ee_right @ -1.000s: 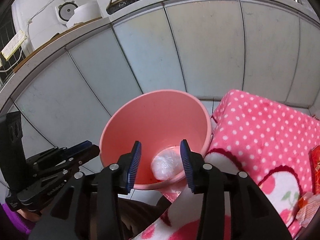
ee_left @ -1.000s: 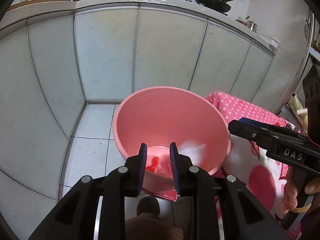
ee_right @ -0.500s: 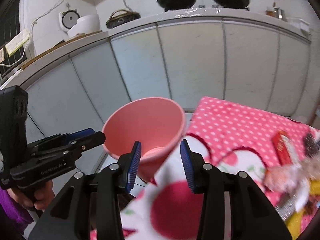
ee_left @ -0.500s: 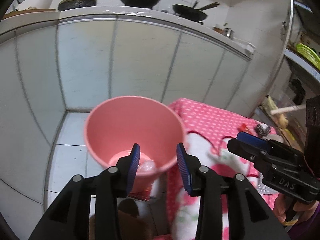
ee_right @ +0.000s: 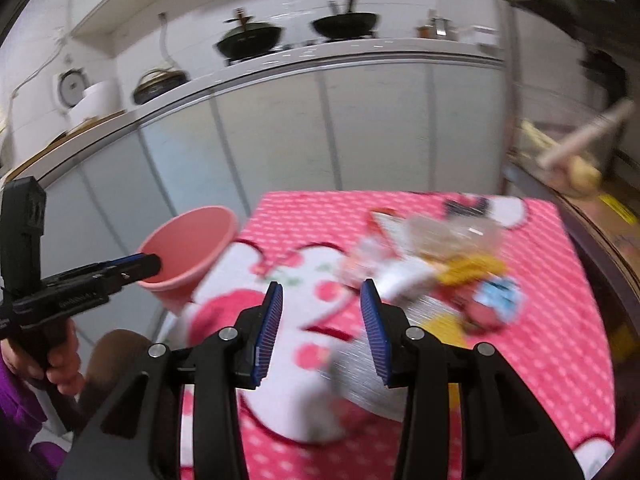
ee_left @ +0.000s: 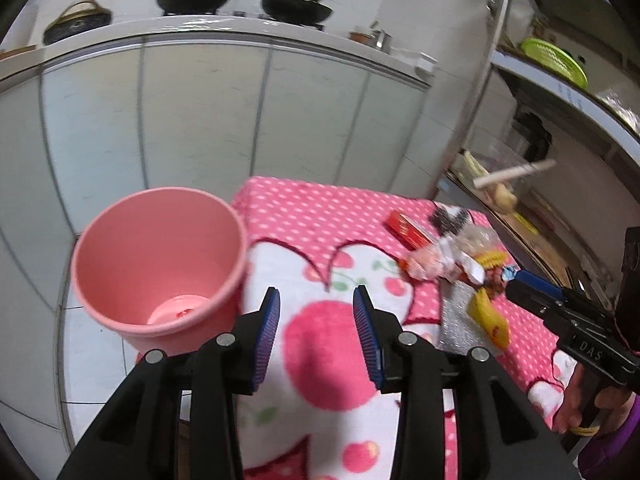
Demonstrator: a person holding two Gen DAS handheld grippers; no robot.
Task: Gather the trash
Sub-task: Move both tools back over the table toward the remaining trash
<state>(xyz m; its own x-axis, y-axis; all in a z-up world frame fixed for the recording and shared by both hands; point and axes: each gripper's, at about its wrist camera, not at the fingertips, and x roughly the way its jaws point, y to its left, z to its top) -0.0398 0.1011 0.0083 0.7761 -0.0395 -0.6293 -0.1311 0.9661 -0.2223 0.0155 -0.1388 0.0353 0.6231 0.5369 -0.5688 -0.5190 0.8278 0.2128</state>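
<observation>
Round pink plastic bin [ee_left: 160, 268] stands on the floor at the left, just beside the pink polka-dot cherry cloth [ee_left: 320, 236]. Left gripper [ee_left: 316, 330] is spread, nothing between its jaws, which have just been opening. Right gripper [ee_right: 322, 330] is likewise spread and empty. Trash pile of crumpled wrappers [ee_left: 452, 260] lies right on the cloth. Next: go for one loose wrapper at the pile's edge. Right view is blurred, so single items are hard to tell; the bin's contents are barely visible.

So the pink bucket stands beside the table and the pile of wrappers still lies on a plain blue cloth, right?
Not quite: the cloth is pink with white dots and cherries, not plain blue, as the left wrist view shows. The pink bucket does stand beside the table, and the pile of wrappers lies on it.
</observation>
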